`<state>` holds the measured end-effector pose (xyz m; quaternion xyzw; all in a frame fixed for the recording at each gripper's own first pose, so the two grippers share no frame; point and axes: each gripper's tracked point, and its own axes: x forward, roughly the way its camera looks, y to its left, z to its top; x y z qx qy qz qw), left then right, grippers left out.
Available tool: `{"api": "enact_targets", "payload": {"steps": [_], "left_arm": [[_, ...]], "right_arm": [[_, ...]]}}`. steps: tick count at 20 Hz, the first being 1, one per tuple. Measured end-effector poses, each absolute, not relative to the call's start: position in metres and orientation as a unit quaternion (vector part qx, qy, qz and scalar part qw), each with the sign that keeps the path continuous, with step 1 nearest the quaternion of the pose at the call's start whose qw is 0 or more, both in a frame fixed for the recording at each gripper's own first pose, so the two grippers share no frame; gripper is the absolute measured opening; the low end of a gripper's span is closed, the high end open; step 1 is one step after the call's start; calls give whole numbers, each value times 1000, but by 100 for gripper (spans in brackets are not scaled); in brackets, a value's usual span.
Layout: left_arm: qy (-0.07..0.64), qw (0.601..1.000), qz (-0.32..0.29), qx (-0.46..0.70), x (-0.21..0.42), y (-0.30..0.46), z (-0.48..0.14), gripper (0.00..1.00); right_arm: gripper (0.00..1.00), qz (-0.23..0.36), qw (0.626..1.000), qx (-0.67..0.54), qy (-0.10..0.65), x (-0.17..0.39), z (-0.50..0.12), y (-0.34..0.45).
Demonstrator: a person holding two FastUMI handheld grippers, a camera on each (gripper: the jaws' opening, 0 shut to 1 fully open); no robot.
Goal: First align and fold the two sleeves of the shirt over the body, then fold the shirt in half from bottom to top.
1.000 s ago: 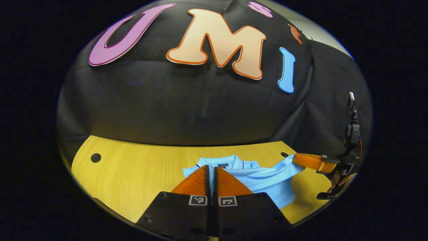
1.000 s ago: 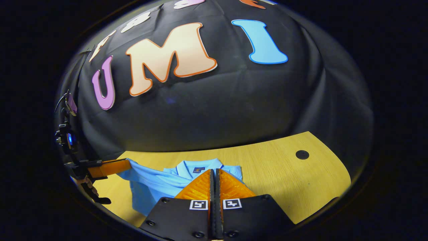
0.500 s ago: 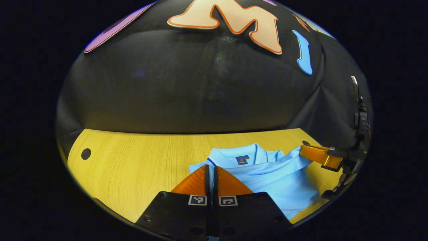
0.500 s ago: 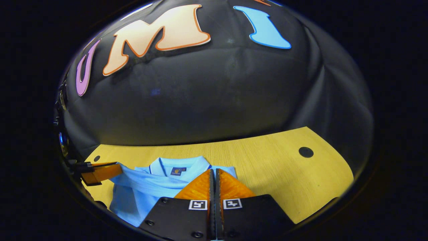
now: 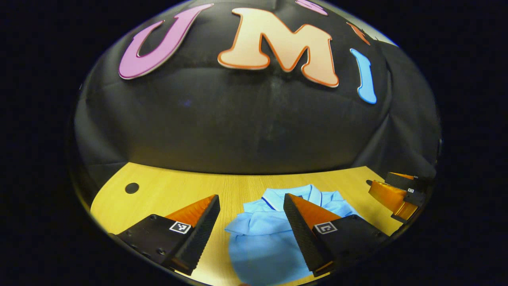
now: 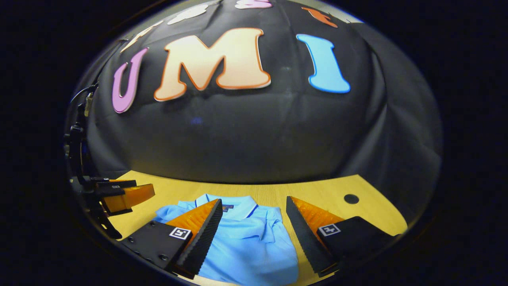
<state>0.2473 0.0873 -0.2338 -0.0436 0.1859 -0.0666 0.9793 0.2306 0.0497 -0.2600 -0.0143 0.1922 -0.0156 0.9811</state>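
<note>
**Sleeves folded in; bottom-to-top fold pending**

Shirt point(image 5: 262, 234) flat on tabletop point(image 5: 166, 194), collar point(image 5: 291, 194) toward booth wall, hem end nearest the cameras. Sleeves appear laid over the body; slight bunching just below collar on the one side in left gripper view. Probably sleeve step done, though alignment not fully checkable from these angles.

Left tool point(image 5: 250, 206) spread wide, nothing between fingers, hovering over shirt below collar. Seen also in right gripper view, off to the side of the shirt. Right tool point(image 6: 254, 208) likewise spread wide, empty, poised over shirt just below collar; seen also in left gripper view, beyond the shirt's far side edge. Neither touching cloth, as far as can be told.

Judged stage: between steps, halfway through task.

Next move calls for: drop back from collar to hem corners, one tool per corner, pinch both layers, lift low, carry toward collar, lay edge even with shoulders. Hem itself cut off at lower edge of both views.
</note>
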Motion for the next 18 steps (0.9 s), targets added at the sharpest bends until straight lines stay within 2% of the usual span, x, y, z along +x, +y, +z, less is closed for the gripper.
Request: {"api": "enact_targets", "payload": {"steps": [4,9,14,18], "left_arm": [[128,990,-55,-30,185,86,-170,96],[102,993,-53,-2,102,80,-122,95],[97,994,-53,-1,45,72,-107,95],[90,995,-52,2,25,67,-96,95]], "right_arm": [[100,0,989,-30,145,173,-188,52],[100,9,995,-13,102,92,-122,54],[100,26,996,-5,86,35,-98,58],[100,29,996,4,84,16,-93,57]]}}
